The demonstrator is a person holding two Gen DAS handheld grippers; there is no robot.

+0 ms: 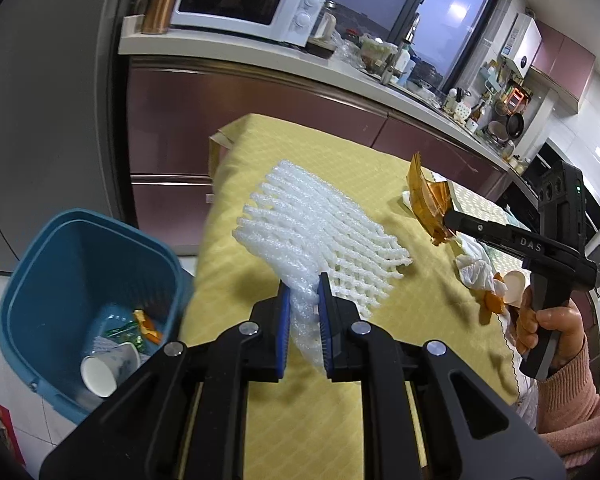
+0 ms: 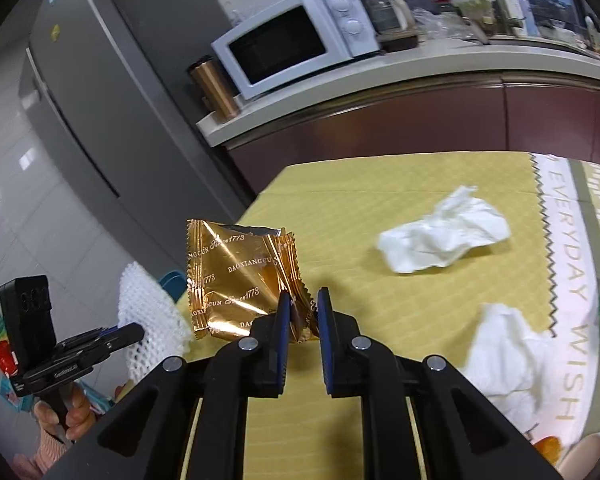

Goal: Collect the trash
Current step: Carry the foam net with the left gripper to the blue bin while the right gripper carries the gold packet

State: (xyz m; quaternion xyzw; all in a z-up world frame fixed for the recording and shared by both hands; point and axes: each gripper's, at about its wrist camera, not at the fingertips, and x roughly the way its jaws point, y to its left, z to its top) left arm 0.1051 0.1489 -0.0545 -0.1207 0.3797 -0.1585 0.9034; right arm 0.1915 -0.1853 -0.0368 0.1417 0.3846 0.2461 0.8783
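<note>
A: What writing is being shown?

B: "DAOXIANGCUN" and "Since 1773" are being read, repeated in pale script across the gold wrapper (image 2: 236, 276). "DAS" is being seen on a finger of the right gripper (image 1: 446, 222) in the left wrist view, and "EVERYDAY WISH" is being read along the white cloth border (image 2: 572, 280) to the right of that gripper.

A: How are the grippers being kept?

B: The right gripper (image 2: 303, 308) is being kept clamped on the wrapper's serrated lower corner. The left gripper (image 1: 303, 292) is being kept clamped on a gathered end of the white foam net (image 1: 320, 228).

A: How are the held things lying?

B: The wrapper is being held upright, above and left of the right fingertips, its printed face being turned toward the camera. The net's long axis is being stretched up and away from the left fingertips, over the yellow tablecloth (image 1: 260, 280), its far end being fanned wide.

A: What else is near?

B: A blue bin (image 1: 60, 264) is being seen left of and below the left gripper, a paper cup (image 1: 108, 368) lying inside. Crumpled tissues (image 2: 444, 240) are lying ahead and right of the right gripper.
</note>
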